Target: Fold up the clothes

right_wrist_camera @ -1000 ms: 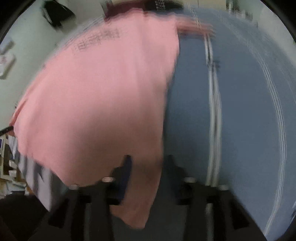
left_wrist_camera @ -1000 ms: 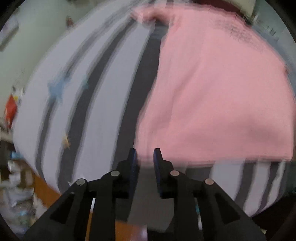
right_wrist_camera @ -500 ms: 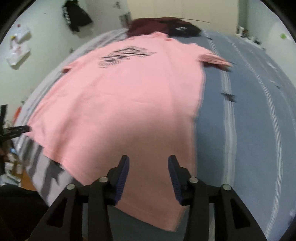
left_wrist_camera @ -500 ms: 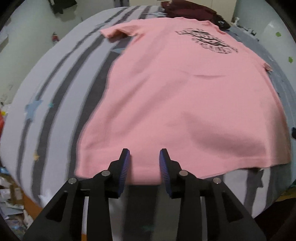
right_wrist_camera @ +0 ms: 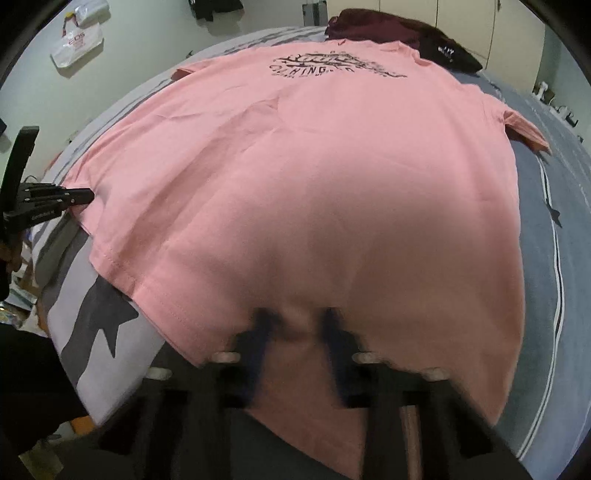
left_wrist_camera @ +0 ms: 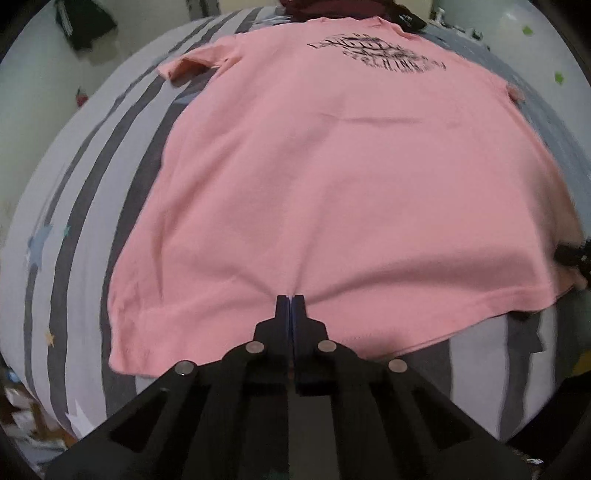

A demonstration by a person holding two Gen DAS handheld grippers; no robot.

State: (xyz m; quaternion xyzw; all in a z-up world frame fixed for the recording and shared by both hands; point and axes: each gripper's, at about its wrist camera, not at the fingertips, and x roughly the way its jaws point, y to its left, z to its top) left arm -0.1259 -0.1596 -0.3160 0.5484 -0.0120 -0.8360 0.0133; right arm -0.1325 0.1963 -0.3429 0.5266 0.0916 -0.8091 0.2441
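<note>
Spread flat, print side up, across the middle of the bed (left_wrist_camera: 92,184): a pink T-shirt (left_wrist_camera: 332,184), collar toward the bed's far end, hem along its near edge. Both sleeves out flat toward the bed's sides. Beyond the collar, at the far end of the bed, a heap of dark clothes (right_wrist_camera: 373,22).

At the bed's near edge, toward its striped side: left gripper (left_wrist_camera: 291,299), jaws just closed and pressed together, pinching the hem, small creases fanning from the tips.

At the same near edge, toward the bed's blue side: right gripper (right_wrist_camera: 296,315), fingers blurred, jaws just closing yet seen narrowly apart, hem fabric bunched between, not clearly clamped.
</note>
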